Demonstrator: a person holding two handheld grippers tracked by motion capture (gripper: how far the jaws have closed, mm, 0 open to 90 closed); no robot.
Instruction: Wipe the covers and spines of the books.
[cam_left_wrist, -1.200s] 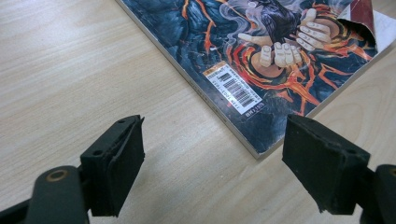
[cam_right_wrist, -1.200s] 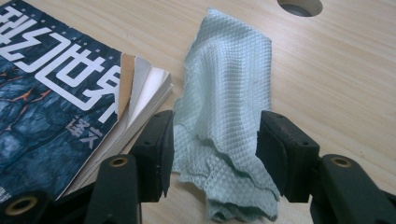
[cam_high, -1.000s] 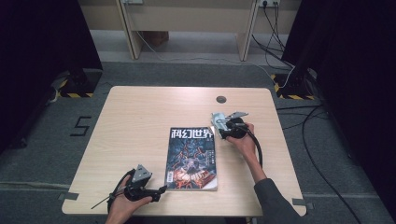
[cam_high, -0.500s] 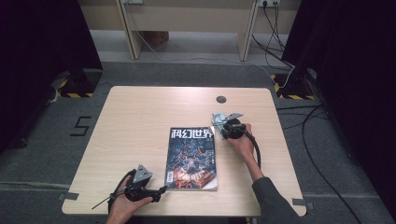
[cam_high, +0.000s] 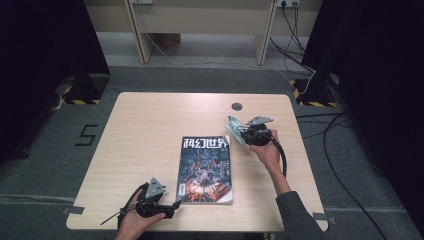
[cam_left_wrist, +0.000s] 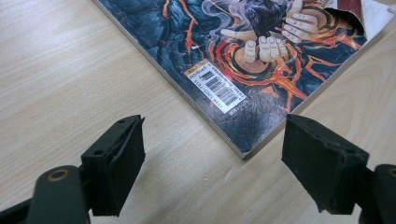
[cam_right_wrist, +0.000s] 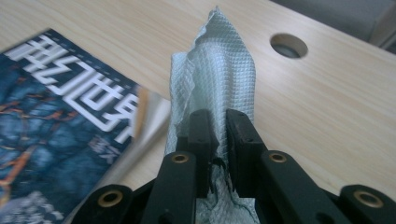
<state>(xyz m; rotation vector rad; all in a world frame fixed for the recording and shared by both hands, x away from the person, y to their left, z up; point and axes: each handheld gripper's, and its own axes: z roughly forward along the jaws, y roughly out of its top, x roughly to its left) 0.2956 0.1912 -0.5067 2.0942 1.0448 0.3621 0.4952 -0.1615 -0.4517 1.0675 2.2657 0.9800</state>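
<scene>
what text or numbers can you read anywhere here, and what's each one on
"科幻世界": white title across the top of the magazine cover.
"5": pale digit on the grey floor left of the table.
Barcode label on the magazine's lower cover: digits too small to read.
Small print under the title: blurred.

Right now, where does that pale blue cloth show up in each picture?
High view: the cloth sits right of centre, pinched in the right tongs.
Left gripper view: not in it.
Right gripper view: cloth rises at centre.
Shared landmark: the magazine.
</scene>
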